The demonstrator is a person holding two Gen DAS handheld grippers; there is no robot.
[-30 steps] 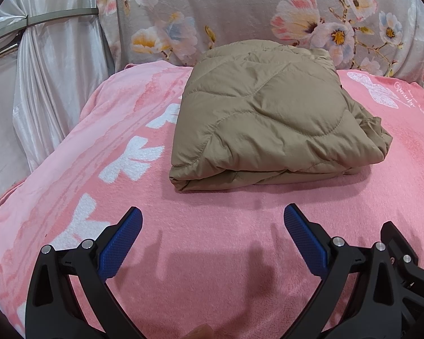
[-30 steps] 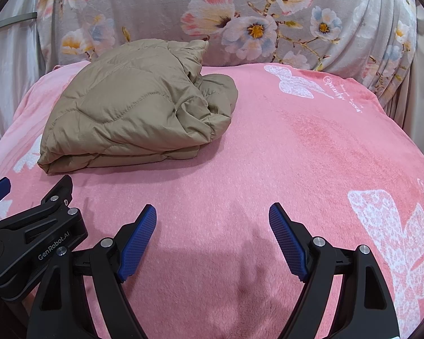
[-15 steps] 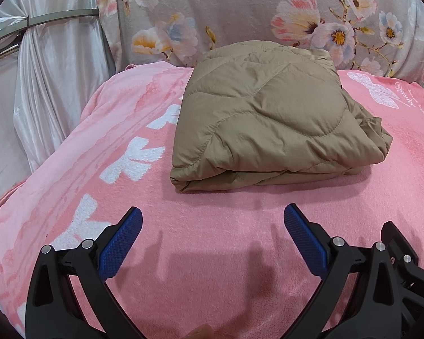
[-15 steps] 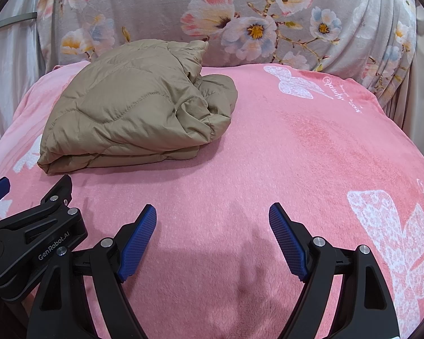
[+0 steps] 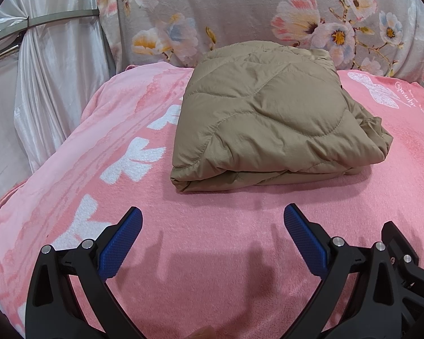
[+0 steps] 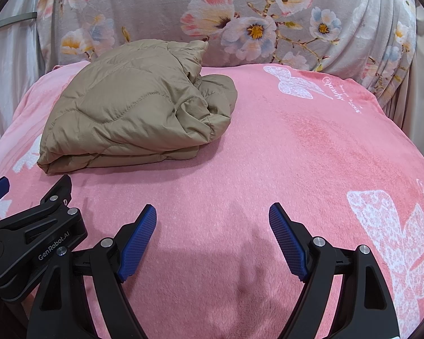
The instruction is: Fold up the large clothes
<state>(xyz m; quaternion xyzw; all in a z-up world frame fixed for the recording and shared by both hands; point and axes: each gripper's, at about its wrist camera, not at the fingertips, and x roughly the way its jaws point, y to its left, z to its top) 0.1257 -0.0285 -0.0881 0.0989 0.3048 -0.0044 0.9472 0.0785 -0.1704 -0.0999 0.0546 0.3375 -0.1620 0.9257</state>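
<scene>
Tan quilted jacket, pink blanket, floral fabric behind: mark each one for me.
Tan quilted jacket (image 5: pixel 268 118): left wrist view, top quilted panel of the folded bundle.
Pink blanket (image 6: pixel 311 152): right wrist view, bare plush area right of the jacket.
Floral fabric (image 6: pixel 161 8): right wrist view, plain grey patch between flowers.

The left gripper (image 5: pixel 212 226) tilts downward with its jaws spread wide and nothing between the blue pads (image 5: pixel 121 244). The right gripper (image 6: pixel 212 223) sits just beside it at a similar downward tilt, jaws equally wide, its pads (image 6: pixel 288 241) pressing on nothing.
</scene>
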